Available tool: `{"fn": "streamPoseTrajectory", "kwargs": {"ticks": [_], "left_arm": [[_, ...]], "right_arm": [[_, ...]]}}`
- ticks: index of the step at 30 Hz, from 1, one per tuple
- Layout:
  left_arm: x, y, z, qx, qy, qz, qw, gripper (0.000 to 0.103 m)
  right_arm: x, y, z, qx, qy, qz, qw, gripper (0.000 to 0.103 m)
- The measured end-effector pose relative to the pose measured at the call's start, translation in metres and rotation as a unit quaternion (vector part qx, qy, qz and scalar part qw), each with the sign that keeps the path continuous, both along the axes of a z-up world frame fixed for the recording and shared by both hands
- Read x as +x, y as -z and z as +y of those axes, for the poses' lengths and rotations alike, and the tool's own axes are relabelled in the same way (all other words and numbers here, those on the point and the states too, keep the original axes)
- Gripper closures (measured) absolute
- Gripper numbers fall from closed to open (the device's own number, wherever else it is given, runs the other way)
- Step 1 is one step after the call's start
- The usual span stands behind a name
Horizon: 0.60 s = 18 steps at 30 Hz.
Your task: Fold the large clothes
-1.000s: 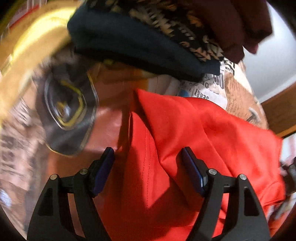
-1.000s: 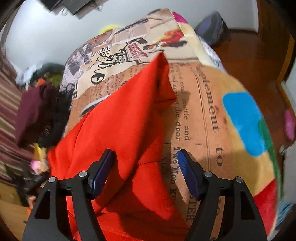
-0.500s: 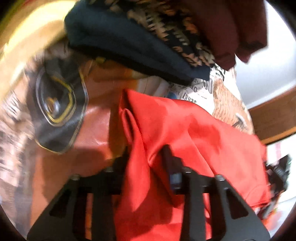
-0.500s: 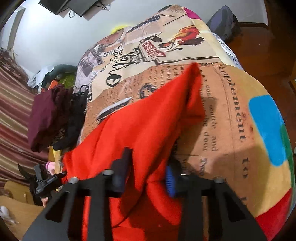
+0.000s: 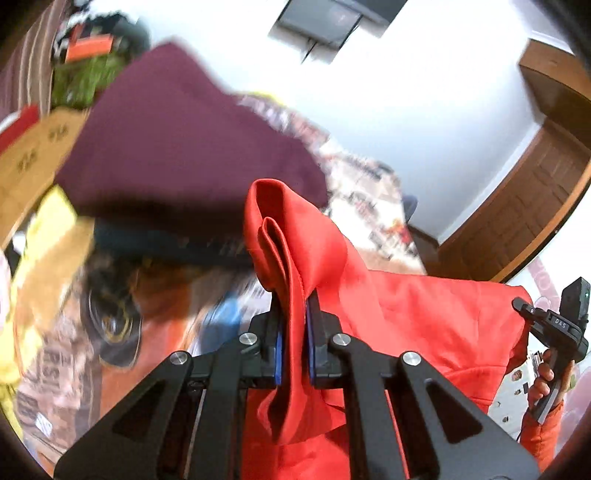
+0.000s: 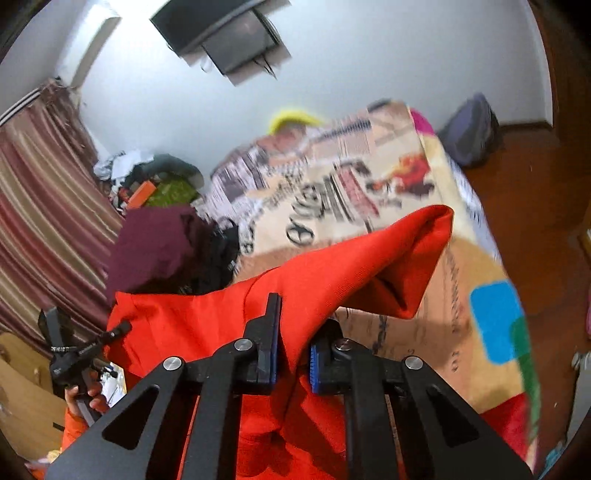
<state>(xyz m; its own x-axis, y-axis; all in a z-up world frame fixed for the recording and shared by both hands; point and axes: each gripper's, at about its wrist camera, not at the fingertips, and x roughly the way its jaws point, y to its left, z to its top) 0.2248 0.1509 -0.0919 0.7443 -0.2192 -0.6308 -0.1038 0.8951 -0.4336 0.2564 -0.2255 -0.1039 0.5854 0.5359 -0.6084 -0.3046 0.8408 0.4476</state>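
Note:
A large red garment (image 5: 417, 314) hangs stretched between both grippers above the bed. My left gripper (image 5: 294, 332) is shut on one bunched corner of it, and a fold sticks up past the fingers. My right gripper (image 6: 293, 343) is shut on the other corner, and the cloth's tip (image 6: 417, 254) droops forward to the right. The red garment (image 6: 192, 325) spans leftward to the other gripper (image 6: 74, 354), held in a hand. In the left wrist view the other gripper (image 5: 557, 328) shows at the far right.
A bed with a newspaper-print blanket (image 6: 369, 184) lies below. A pile of folded clothes topped by a maroon one (image 5: 177, 147) sits at the bed's left, also in the right wrist view (image 6: 151, 243). A striped curtain (image 6: 44, 206), wall TV (image 6: 225, 29) and wooden floor (image 6: 535, 192) surround it.
Both grippers closed on the red garment's corners and lifted it off the blanket. The views tilted upward, showing the wall and TV.

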Motion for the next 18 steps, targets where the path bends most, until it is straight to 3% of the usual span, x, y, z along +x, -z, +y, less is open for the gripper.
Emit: {"fn": "streamPoseTrajectory", "kwargs": {"ticks": [4,9,13,18], "left_arm": [[0.022,-0.039,-0.012,0.007,0.011,-0.04,0.9991,0.095],[0.05,-0.057,-0.03,0.027,0.026,-0.057,0.9977,0.095],[0.086,-0.042,-0.041,0.043,0.042,-0.05,0.997,0.095],[0.127,-0.016,-0.06,0.074,0.054,-0.023,0.9955,0.095]], "right_arm": [[0.0,-0.032,-0.01,-0.001,0.017,-0.04,0.999,0.092],[0.018,-0.052,-0.027,-0.004,0.049,-0.065,0.997,0.093],[0.039,-0.045,-0.038,-0.012,0.074,-0.054,0.996,0.093],[0.074,-0.014,-0.05,-0.024,0.099,-0.019,0.995,0.093]]}}
